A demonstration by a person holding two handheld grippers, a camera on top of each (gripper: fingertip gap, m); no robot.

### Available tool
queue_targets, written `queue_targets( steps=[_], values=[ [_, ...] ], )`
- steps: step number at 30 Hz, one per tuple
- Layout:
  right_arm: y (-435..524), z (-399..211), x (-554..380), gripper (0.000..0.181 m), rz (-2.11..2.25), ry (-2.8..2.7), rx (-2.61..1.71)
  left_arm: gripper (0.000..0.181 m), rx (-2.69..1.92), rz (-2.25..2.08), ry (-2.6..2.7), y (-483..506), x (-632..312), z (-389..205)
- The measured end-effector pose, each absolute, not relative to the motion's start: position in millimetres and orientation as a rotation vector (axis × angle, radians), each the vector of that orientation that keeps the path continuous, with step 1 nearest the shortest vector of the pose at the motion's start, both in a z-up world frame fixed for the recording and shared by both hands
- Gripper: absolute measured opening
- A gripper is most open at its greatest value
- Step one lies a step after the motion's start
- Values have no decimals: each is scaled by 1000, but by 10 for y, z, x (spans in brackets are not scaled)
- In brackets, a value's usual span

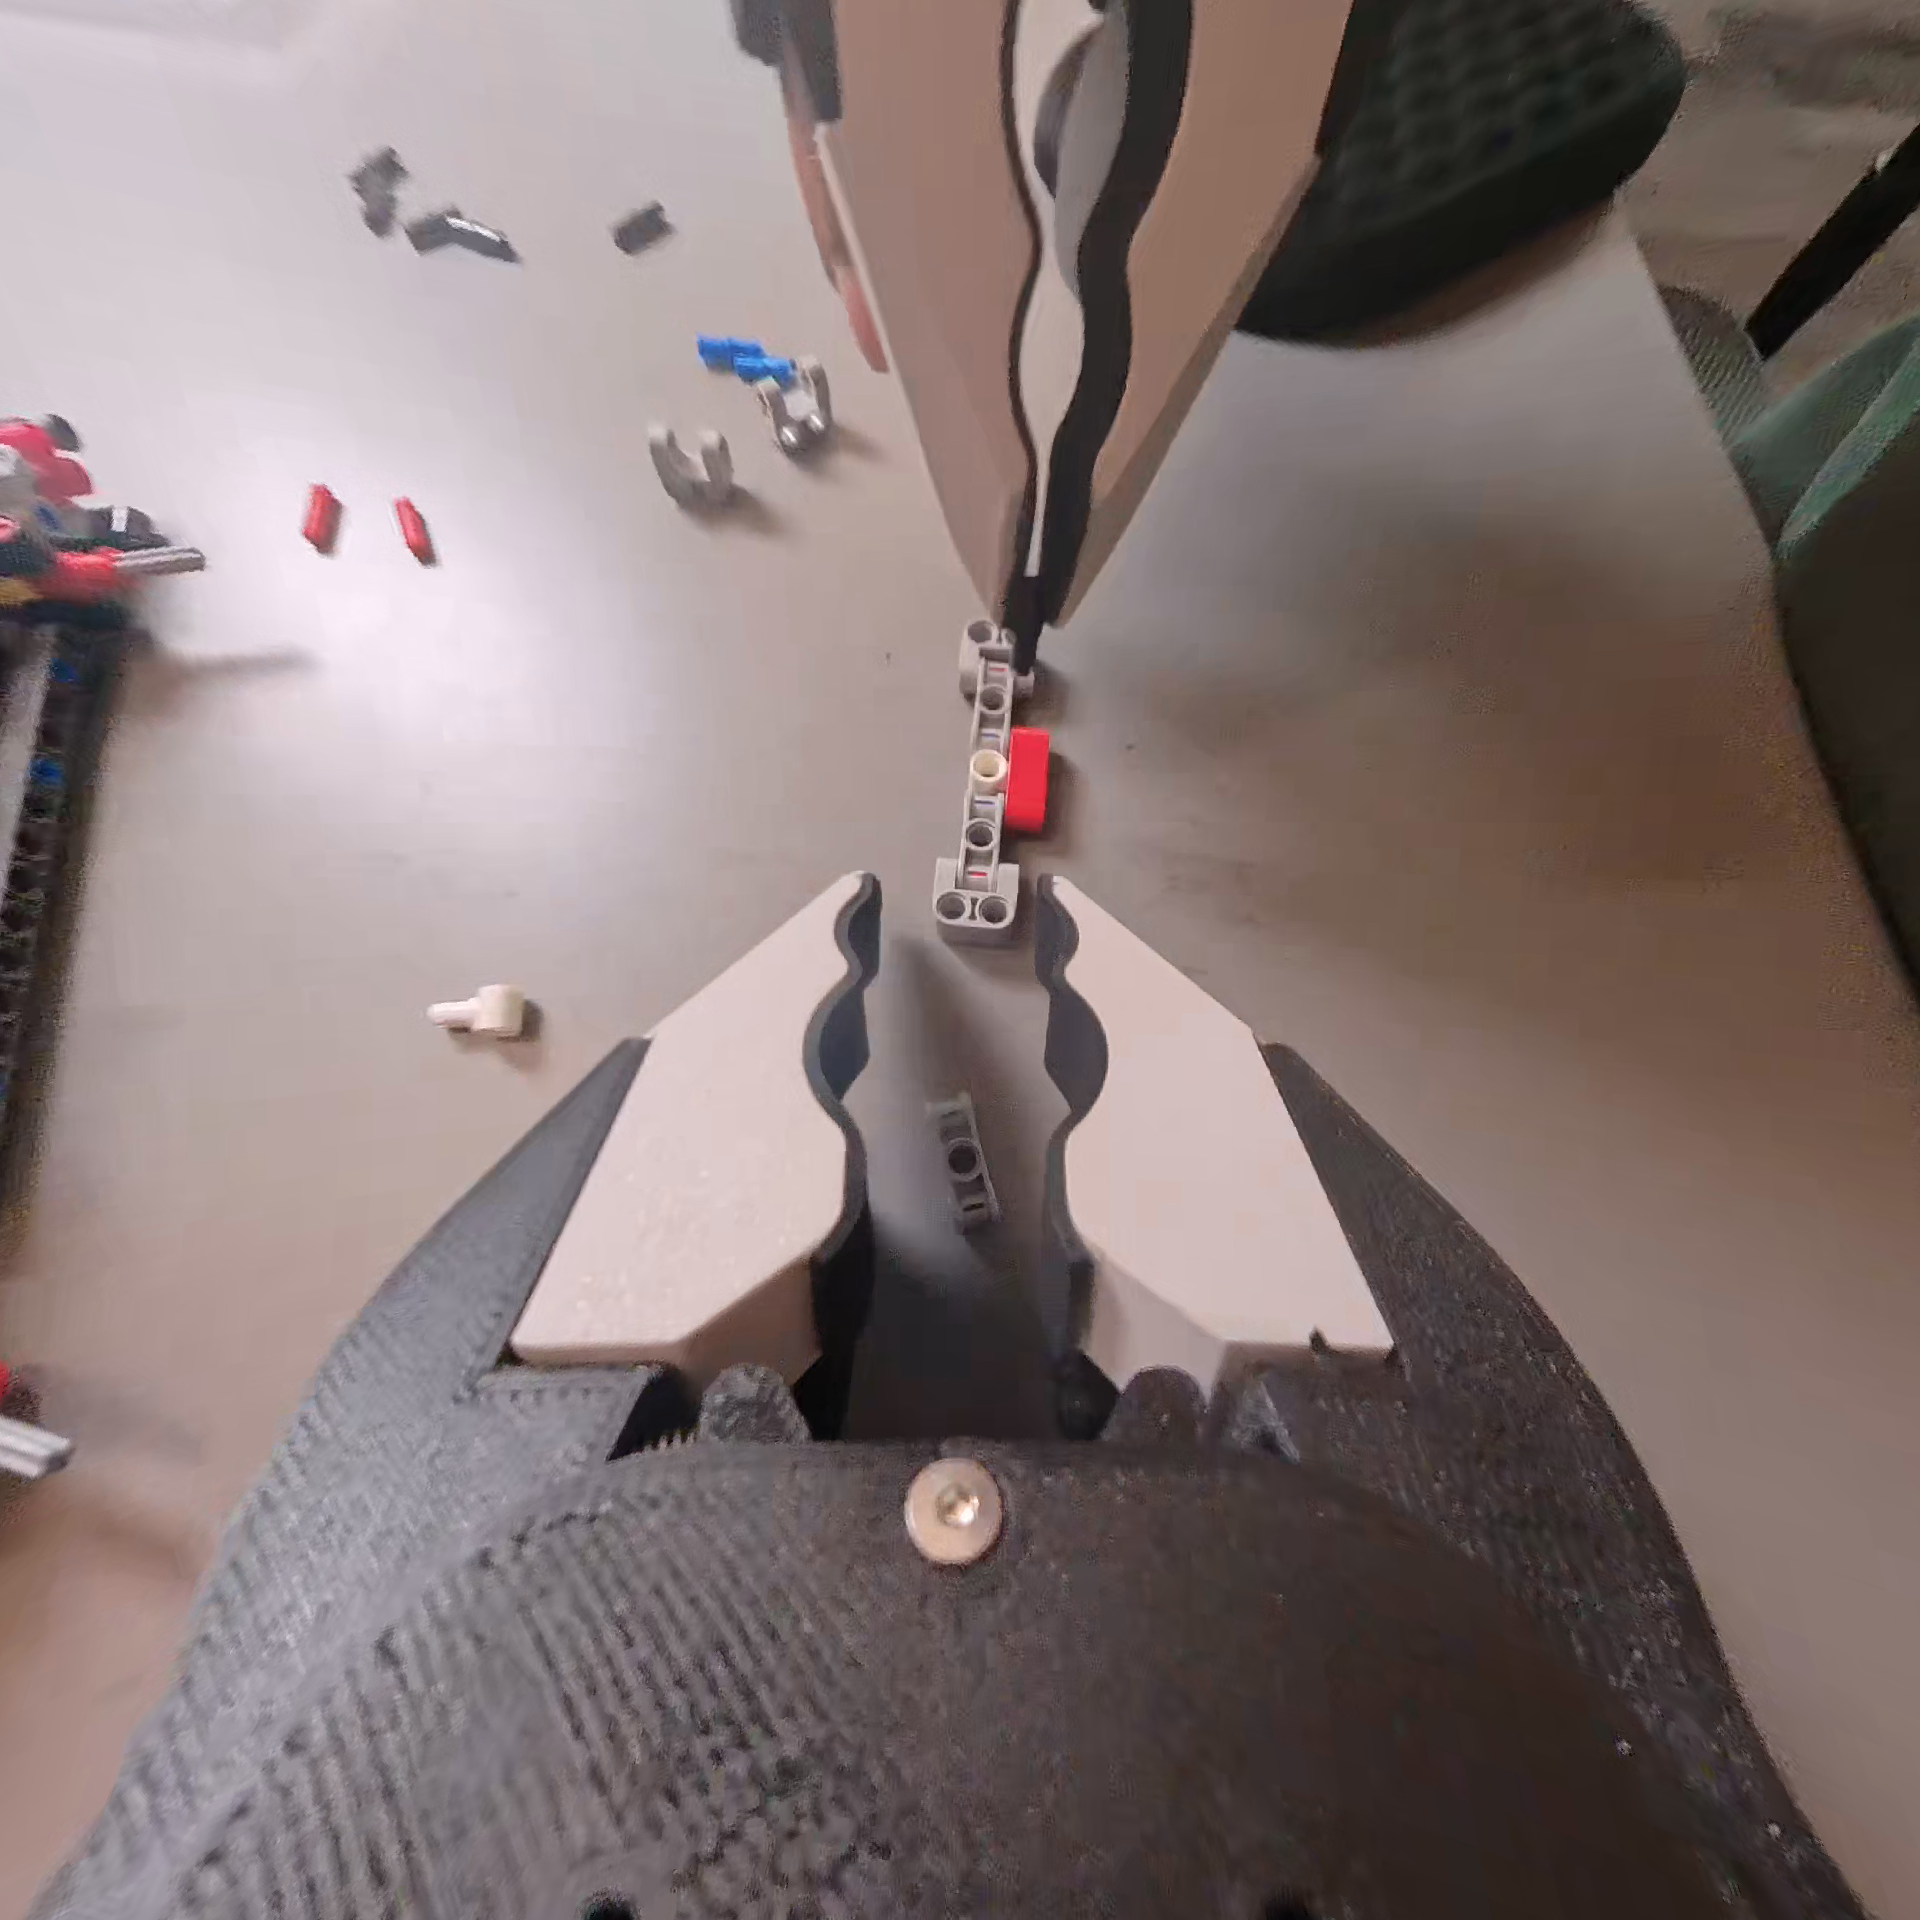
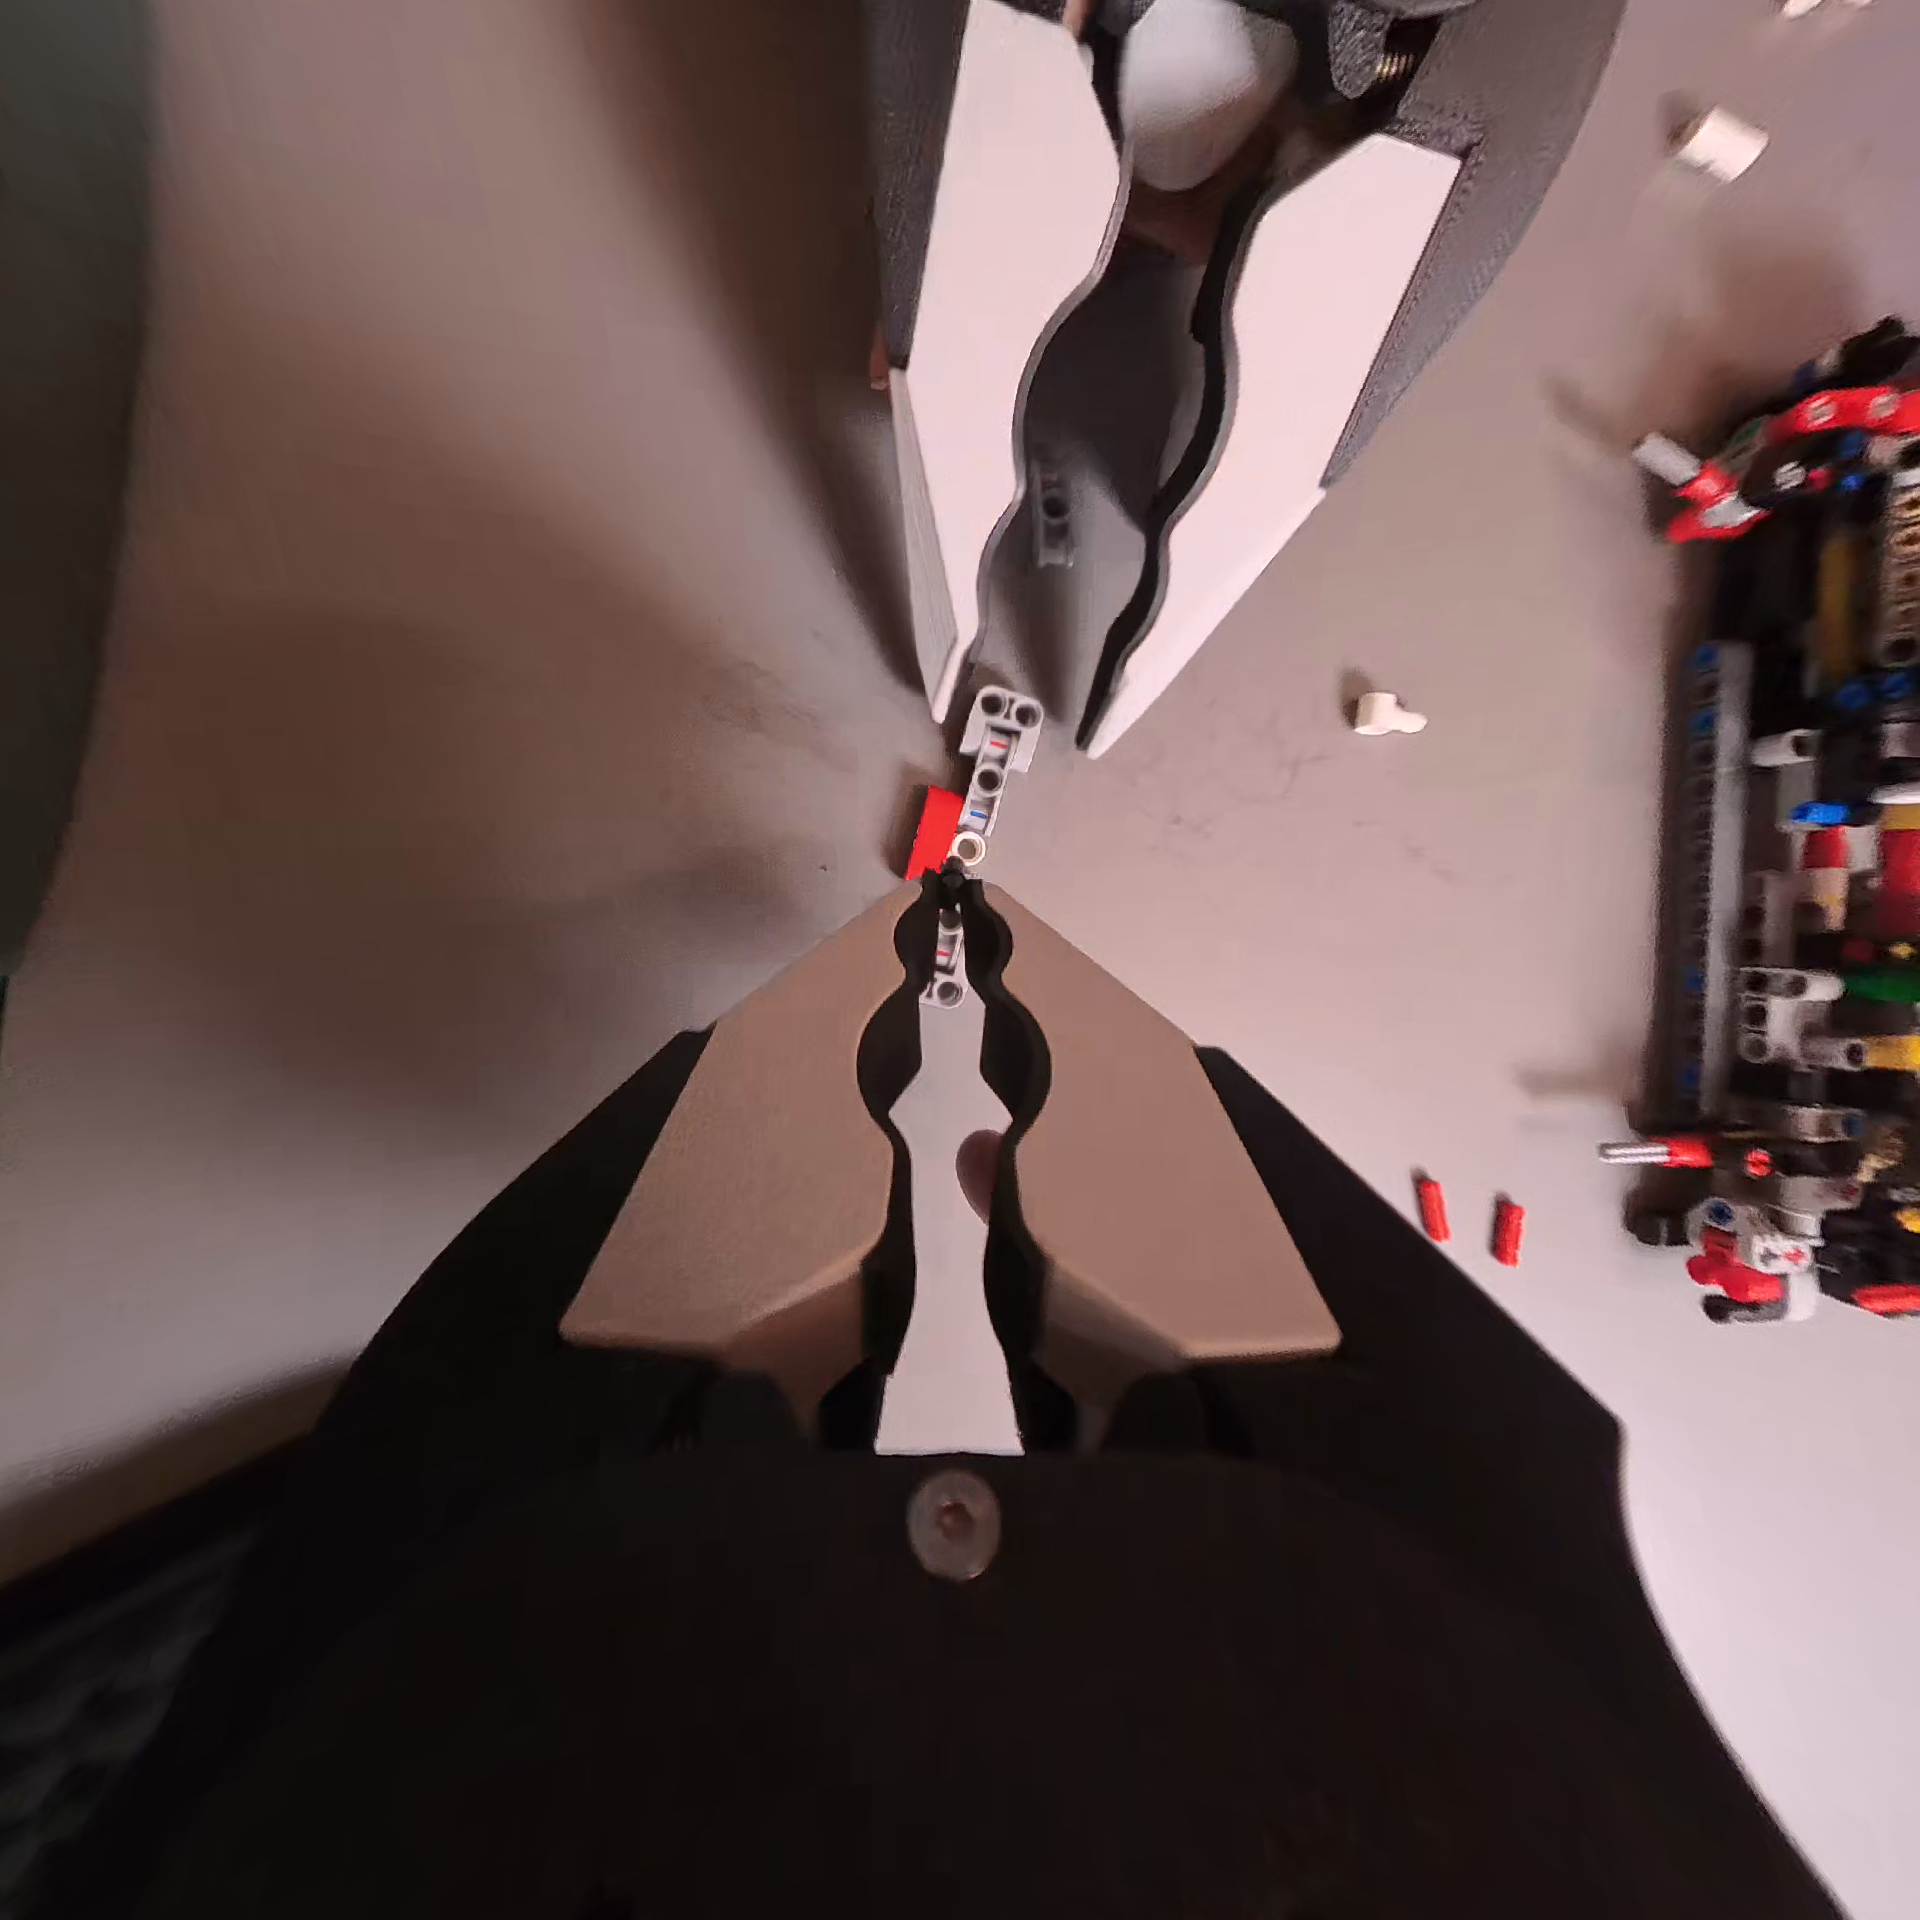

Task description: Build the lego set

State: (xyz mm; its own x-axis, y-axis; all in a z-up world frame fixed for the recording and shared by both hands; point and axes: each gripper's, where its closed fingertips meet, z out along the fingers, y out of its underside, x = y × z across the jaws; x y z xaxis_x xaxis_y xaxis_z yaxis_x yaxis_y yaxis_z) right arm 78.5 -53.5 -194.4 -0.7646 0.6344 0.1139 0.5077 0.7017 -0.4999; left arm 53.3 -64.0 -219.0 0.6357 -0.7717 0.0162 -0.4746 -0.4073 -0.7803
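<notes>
A light grey beam assembly [image 1: 982,821] with a red piece [image 1: 1029,779] on its side lies on the table. My right gripper [image 2: 951,885] is shut on one end of the beam [image 2: 987,790]; it shows coming in from the top in the left wrist view [image 1: 1023,644]. My left gripper [image 1: 956,894] is open, its tips on either side of the beam's other end without touching it; it also shows in the right wrist view [image 2: 1013,732]. A small dark grey piece [image 1: 961,1158] lies on the table between the left fingers.
A large partly built model [image 2: 1808,831] stands to one side and shows at the left edge [image 1: 52,623]. Loose parts: a tan pin [image 1: 483,1008], two red pins [image 1: 322,514], grey forks [image 1: 691,468], blue pins [image 1: 743,355], black pieces [image 1: 457,231]. A green chair [image 1: 1849,520] stands past the table edge. Across from one pair of fingers to the other is roughly 4 cm. From the left gripper's tips to the small dark grey piece [image 1: 961,1158] is close to 5 cm. My right wrist view [image 2: 1055,503] looks at it from another angle.
</notes>
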Motion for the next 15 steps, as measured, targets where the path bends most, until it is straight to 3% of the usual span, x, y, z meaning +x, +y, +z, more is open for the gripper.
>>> queue_targets(
  steps=[4,15],
  values=[
    [-536,-2051,746,2,573,-2706,-934,15,-2083,-410,1012,-633,599,-2233],
    [-501,-2144,705,2,362,-2807,-1057,15,-2154,-334,835,-622,614,-2234]
  ],
)
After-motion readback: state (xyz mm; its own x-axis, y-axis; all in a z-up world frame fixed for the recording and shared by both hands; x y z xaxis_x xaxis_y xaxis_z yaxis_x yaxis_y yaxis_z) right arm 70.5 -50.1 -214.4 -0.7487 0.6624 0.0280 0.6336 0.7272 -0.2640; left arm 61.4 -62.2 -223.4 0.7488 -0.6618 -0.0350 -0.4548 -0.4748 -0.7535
